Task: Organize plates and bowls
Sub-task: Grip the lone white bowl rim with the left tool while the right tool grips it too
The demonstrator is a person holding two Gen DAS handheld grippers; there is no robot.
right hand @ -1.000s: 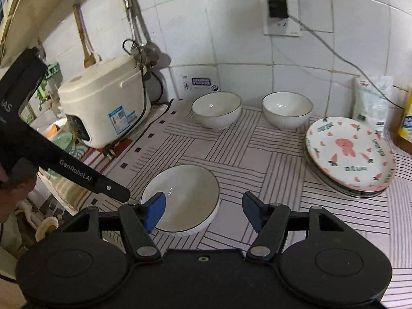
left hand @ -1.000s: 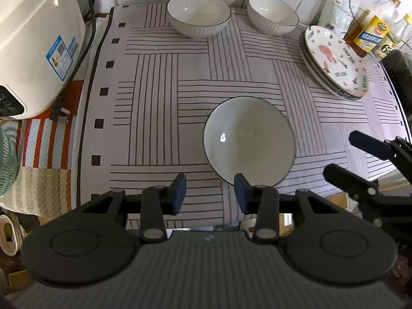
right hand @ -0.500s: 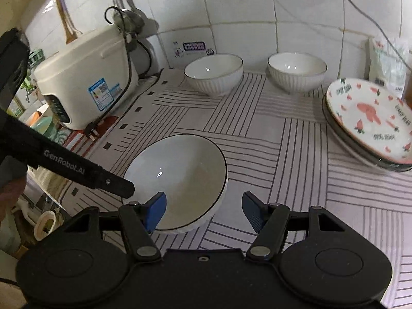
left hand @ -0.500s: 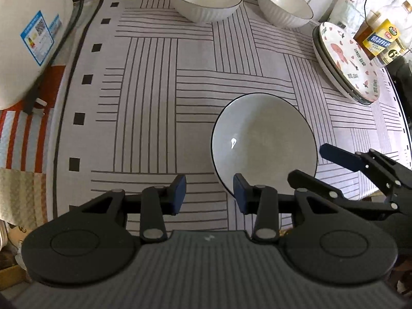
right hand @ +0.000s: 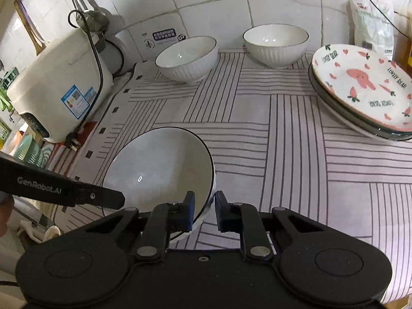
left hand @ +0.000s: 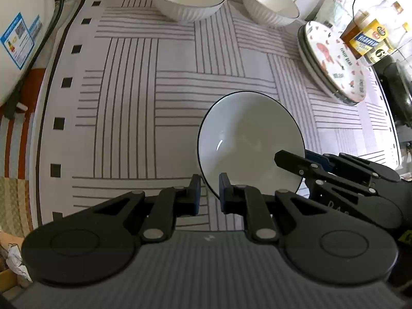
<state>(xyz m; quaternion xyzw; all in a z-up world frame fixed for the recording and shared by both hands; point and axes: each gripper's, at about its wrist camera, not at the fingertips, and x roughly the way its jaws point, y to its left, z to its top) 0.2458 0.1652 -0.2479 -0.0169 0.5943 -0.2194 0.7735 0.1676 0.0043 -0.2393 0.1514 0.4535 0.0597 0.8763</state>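
A white bowl with a dark rim [left hand: 247, 139] [right hand: 159, 167] sits on the striped cloth near the front edge. My left gripper [left hand: 209, 195] is shut on its near-left rim. My right gripper [right hand: 203, 211] is shut on its near-right rim; it also shows in the left wrist view [left hand: 309, 162]. Two more white ribbed bowls [right hand: 188, 56] [right hand: 275, 43] stand apart at the back by the wall. A stack of plates [right hand: 360, 90], the top one with pink cartoon prints, lies at the right.
A white rice cooker [right hand: 56, 87] with its cord stands at the left. Bottles [left hand: 365, 38] and a bag [right hand: 373, 23] stand at the back right. A dark pan [left hand: 396, 90] is at the far right. The striped cloth [right hand: 257, 128] covers the counter.
Both grippers have moved in on the near bowl and closed on its rim, one on each side. Their jaws were wide open before.
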